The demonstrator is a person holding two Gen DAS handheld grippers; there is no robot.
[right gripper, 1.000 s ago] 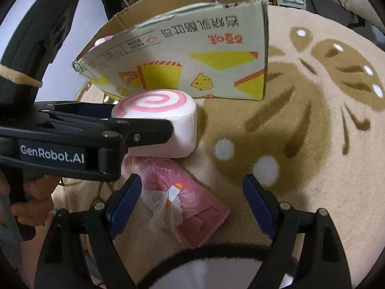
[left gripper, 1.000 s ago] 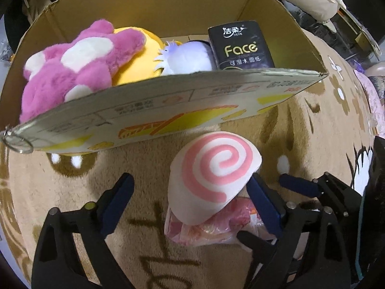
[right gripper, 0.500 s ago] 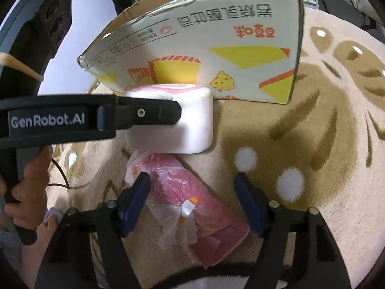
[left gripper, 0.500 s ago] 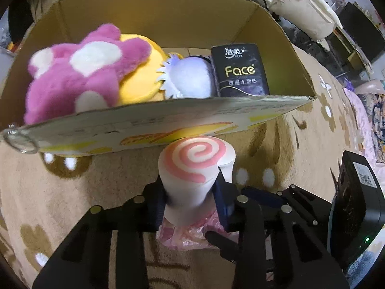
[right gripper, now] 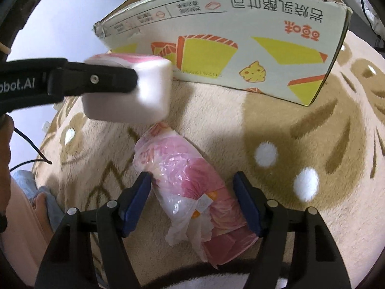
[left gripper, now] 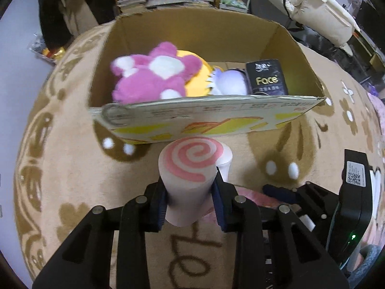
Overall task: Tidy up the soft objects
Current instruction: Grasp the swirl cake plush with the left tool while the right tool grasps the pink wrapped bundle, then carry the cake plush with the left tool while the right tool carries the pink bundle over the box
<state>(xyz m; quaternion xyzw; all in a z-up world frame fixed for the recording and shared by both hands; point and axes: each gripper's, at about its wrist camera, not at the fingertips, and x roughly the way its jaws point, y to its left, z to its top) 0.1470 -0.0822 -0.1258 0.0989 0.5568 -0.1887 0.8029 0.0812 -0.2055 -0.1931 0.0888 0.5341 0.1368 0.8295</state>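
Left gripper (left gripper: 191, 201) is clamped on the swirl cushion (left gripper: 192, 166), the 2 blue pads dented into its soft white sides. Cushion is a thick foam-like slab, pink spiral face turned up and forward, lifted clear of the rug (left gripper: 72, 168) just in front of the cardboard box (left gripper: 216, 120).

Right gripper (right gripper: 192, 200) is spread wide, nothing gripped; its fingers straddle the pink bagged pack (right gripper: 192, 180), contact cannot be told. Pack is oblong, wrapped in crinkly translucent plastic, lying flat on the plush beige rug, long axis running from the gripper toward the box.

Box holds a fuzzy magenta plush (left gripper: 154, 74), a yellow plush (left gripper: 197, 82), a lilac plush (left gripper: 231, 84), a black tissue pack (left gripper: 267, 78).
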